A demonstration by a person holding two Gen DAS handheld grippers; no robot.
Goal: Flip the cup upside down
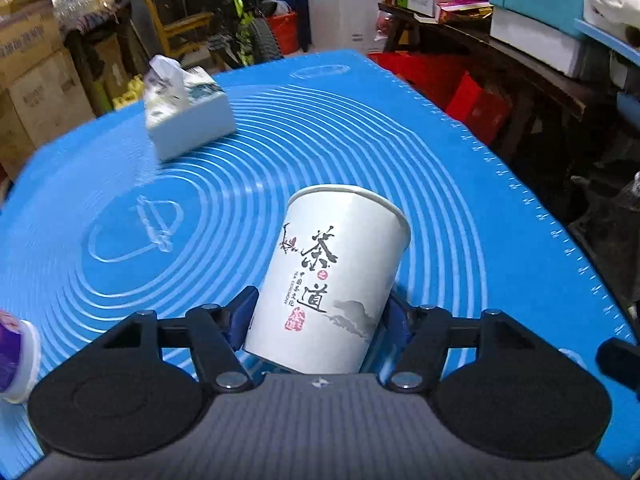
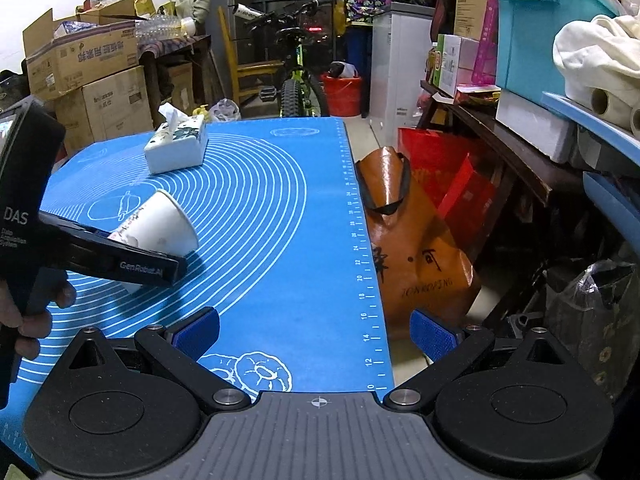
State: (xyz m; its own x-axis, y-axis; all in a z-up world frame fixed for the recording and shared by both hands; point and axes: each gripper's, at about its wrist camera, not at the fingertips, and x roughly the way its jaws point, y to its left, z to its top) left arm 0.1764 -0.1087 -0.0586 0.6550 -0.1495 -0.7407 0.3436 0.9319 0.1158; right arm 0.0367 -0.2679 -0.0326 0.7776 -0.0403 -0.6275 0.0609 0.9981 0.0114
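Two blue pads of your left gripper (image 1: 320, 316) clamp a white paper cup (image 1: 332, 280) low on its sides, tilted, rim pointing away over the blue mat (image 1: 460, 184). A tissue box (image 1: 188, 116) sits beyond. From your right wrist, the right gripper (image 2: 316, 334) stands wide apart, holding nothing, while the cup (image 2: 160, 226) hangs tipped above the mat (image 2: 280, 240).
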